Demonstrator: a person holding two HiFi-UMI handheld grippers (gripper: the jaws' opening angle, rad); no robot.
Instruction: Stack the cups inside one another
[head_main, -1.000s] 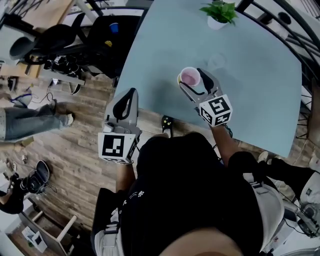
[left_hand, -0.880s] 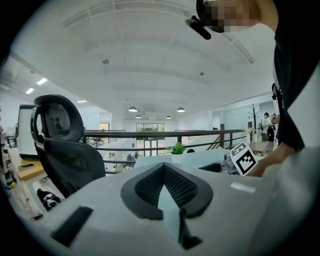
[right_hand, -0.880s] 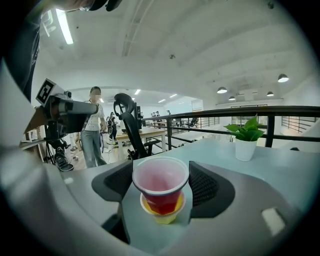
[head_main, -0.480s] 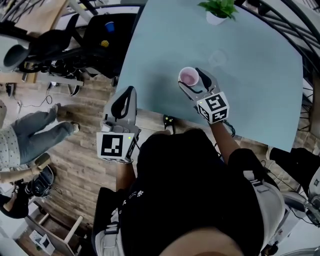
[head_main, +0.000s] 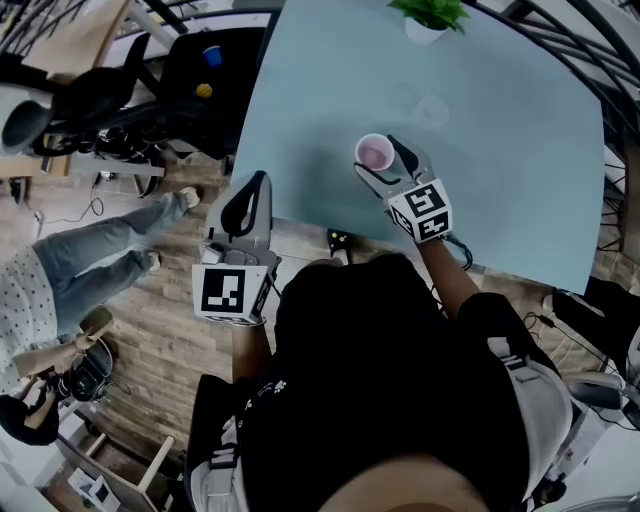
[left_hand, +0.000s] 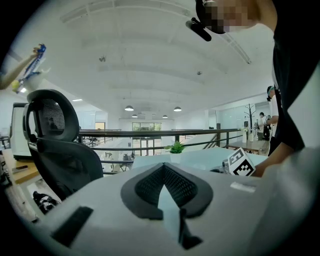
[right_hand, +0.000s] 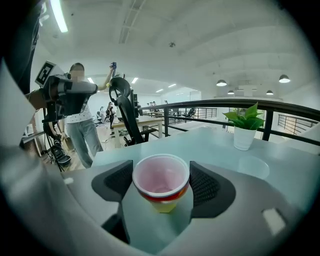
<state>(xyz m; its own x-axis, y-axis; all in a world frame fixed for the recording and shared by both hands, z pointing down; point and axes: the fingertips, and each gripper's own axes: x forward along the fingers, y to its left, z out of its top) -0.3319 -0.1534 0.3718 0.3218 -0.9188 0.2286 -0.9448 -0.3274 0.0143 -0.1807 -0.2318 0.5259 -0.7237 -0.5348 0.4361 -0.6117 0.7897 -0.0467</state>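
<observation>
In the right gripper (right_hand: 161, 186) sits an upright, pink-lined cup (right_hand: 161, 176).

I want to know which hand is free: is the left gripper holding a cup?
No, the left gripper has its jaws closed together with nothing between them; the cup sits between the jaws of the right gripper.

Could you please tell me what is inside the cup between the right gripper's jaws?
Nothing loose shows inside the cup: only its bare pinkish wall and bottom. Red and yellow bands below its rim hint at cups nested around it, but their insides are covered.
</observation>
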